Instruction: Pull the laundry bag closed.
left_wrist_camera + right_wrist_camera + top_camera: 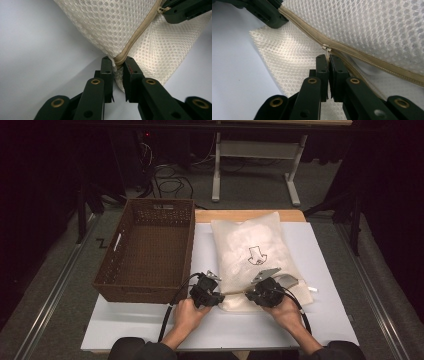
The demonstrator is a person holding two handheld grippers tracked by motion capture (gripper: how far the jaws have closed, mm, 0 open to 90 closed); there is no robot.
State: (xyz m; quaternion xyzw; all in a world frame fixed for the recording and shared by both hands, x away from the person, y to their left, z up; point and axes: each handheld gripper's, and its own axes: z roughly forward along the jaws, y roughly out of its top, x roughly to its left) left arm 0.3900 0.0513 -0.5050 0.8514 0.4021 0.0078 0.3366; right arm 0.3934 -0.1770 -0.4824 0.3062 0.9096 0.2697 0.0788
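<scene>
The brown woven basket (145, 251) blocks the desk's (325, 315) left side, and the white mesh laundry bag (252, 252) fills the middle up to the far edge. Bare strips run along the near and right edges.

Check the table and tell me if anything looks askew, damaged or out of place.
Nothing looks damaged or spilled. The mesh laundry bag lies flat beside the wicker basket. The left gripper pinches the zipper's end at the bag's corner, the right gripper its pull tab. The zipper looks partly open past the slider.
</scene>
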